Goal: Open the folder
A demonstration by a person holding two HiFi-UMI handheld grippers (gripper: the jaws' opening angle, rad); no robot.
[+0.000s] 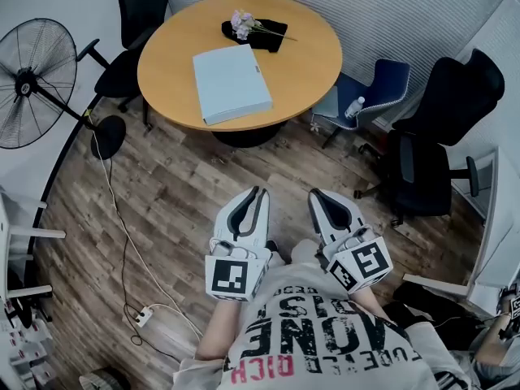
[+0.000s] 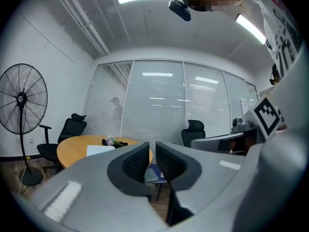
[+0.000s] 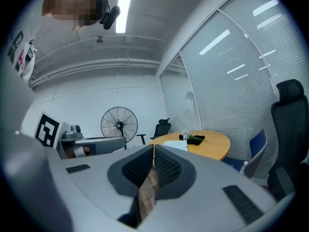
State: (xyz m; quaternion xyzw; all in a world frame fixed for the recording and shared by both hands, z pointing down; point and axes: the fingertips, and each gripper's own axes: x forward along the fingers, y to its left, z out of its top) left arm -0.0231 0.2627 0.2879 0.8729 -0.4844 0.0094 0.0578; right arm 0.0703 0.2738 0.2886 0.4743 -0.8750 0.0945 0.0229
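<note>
Left gripper [image 2: 152,148] has its jaws a narrow slit apart with nothing between them, only the room showing through the gap. Right gripper [image 3: 153,148] has its jaws closed tip to tip and is empty too; a sliver of wood floor [image 1: 187,185] shows under the pads. Both are held side by side, close in front of the person's printed shirt [image 1: 325,340], marker cubes toward the body and jaws pointing out toward the round table [image 1: 313,63]. They hang over bare floor, well apart from the table. The folder [image 1: 231,82], pale blue, lies flat and closed on the near half of the tabletop, its long side running away from the person. Behind it, near the far edge, a small bunch of flowers [image 1: 242,21] rests on a black cloth [image 1: 272,39]. A blue chair [image 1: 382,88] with a bottle [image 1: 354,106] on its seat stands just right of the table, a black chair [image 1: 443,136] farther right, and another black chair [image 1: 138,23] at the table's far left. A standing fan [image 1: 32,80] is at the left wall, and a cable runs from its foot across the floor to a power strip [image 1: 143,317].
</note>
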